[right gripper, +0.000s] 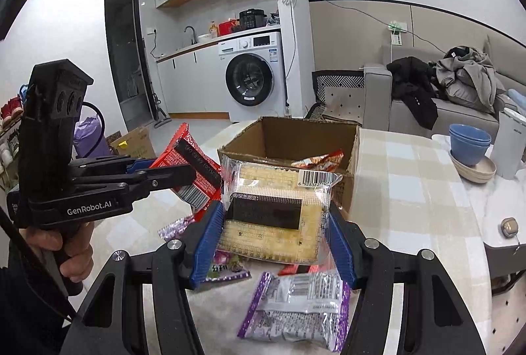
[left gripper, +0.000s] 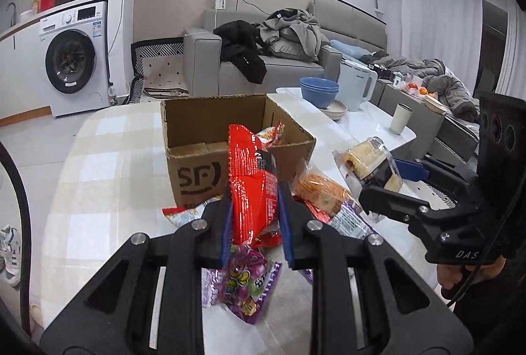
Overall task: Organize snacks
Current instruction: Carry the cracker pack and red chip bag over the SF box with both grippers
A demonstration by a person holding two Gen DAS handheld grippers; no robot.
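Left wrist view shows the red snack packet (left gripper: 254,187) clamped between the left gripper (left gripper: 256,220) pads, lifted just before the cardboard box (left gripper: 197,171). The right gripper (right gripper: 273,243) is closed on a clear-wrapped cracker pack (right gripper: 276,210), also raised near the box. Judging by this, sorting is partway: a few packets already lie inside the box, two are in hand, and purple packets (right gripper: 296,309) and a bread snack (left gripper: 320,190) still wait on the checked tablecloth (left gripper: 108,177). Beyond stand blue bowls (left gripper: 319,90), a kettle (left gripper: 356,82), a sofa (left gripper: 203,59) with clothes and a washing machine (left gripper: 74,59).
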